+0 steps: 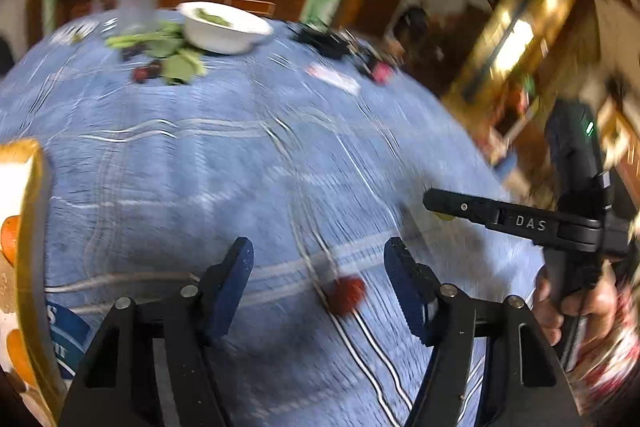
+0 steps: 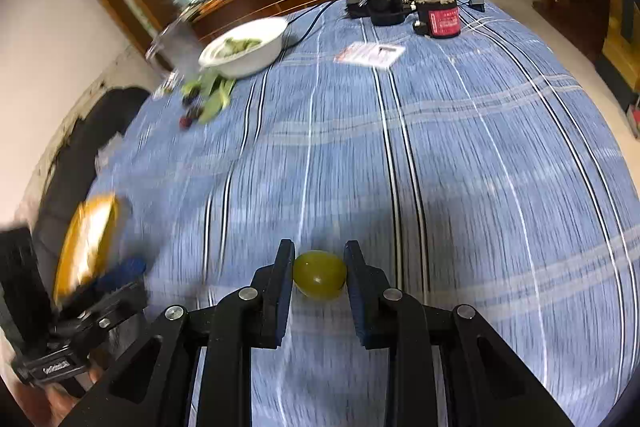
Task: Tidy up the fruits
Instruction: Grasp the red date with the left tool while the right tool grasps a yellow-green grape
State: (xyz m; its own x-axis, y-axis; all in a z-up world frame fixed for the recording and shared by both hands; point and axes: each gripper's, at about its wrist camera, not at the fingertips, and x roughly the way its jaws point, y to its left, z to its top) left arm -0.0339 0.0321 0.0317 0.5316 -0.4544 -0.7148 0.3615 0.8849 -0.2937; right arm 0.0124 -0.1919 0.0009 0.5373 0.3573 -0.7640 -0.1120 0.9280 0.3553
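Note:
A green grape (image 2: 319,275) sits between the fingers of my right gripper (image 2: 319,279), which is shut on it just above the blue striped tablecloth (image 2: 460,155). My left gripper (image 1: 318,279) is open and empty over the cloth, with a small red fruit (image 1: 346,294) lying between its fingers. The right gripper (image 1: 440,205) also shows at the right of the left wrist view. A yellow-rimmed bowl (image 1: 34,227) with orange pieces stands at the left edge; it also shows blurred in the right wrist view (image 2: 86,247).
A white bowl (image 2: 244,49) with green contents stands at the far side, with green leaves and dark red fruits (image 2: 200,103) beside it. Black devices and a red-labelled can (image 2: 438,15) and a paper card (image 2: 370,54) lie at the far right.

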